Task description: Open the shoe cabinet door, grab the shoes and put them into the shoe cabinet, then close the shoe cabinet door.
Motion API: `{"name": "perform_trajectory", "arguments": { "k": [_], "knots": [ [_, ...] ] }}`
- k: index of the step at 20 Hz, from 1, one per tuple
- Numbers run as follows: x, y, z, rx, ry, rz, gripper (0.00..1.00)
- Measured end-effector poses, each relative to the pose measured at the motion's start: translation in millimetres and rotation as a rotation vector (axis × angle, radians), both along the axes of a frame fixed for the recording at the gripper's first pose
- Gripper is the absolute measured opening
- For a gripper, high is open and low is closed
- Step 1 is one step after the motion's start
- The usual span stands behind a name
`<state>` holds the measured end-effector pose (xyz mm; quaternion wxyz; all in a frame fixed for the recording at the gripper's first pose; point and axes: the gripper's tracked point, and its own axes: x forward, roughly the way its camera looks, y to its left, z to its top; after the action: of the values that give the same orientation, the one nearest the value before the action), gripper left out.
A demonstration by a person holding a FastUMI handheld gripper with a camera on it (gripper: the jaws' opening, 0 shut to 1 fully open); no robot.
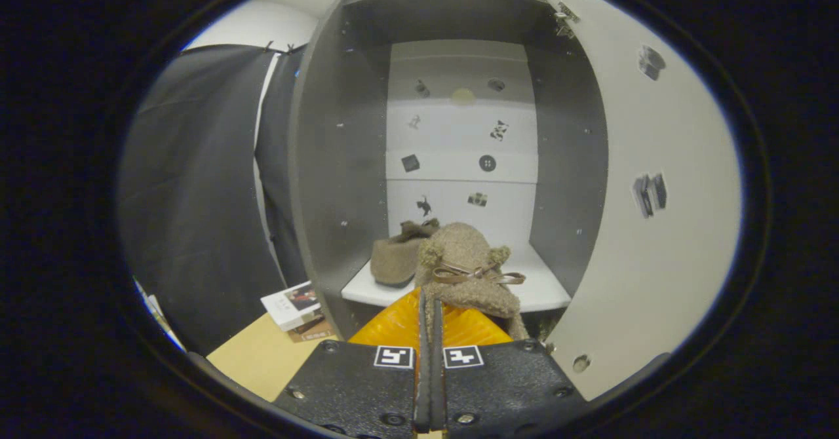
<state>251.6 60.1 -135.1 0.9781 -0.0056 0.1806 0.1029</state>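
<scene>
held shoe (468,275): fuzzy, woolly cloth, smooth glossy bow. second shoe (396,259): matt felt-like cloth. cabinet (328,164): smooth matt panels, shelf (544,288) smooth. door (655,229): smooth, matt. wall cloth (196,196): matt fabric. floor (262,360): smooth wood look. booklet (292,305): glossy paper.

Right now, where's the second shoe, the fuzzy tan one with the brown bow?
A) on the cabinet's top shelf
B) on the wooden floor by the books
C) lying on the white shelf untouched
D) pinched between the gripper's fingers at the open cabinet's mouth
D: the fuzzy tan shoe with the brown bow sits clamped in the gripper, just ahead of the white shelf, where the other tan shoe already rests.
</scene>
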Motion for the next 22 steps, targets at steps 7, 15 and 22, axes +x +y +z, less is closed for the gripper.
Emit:
{"name": "perform_trajectory", "arguments": {
  "k": [7, 15, 22],
  "knots": [
    [130, -13, -19, -0.133, 0.043, -0.034, 0.04],
    [202, -25, -79, -0.249, 0.222, -0.1, 0.07],
    [206, -27, -83, -0.127, 0.292, -0.201, 0.16]
  ]
}}
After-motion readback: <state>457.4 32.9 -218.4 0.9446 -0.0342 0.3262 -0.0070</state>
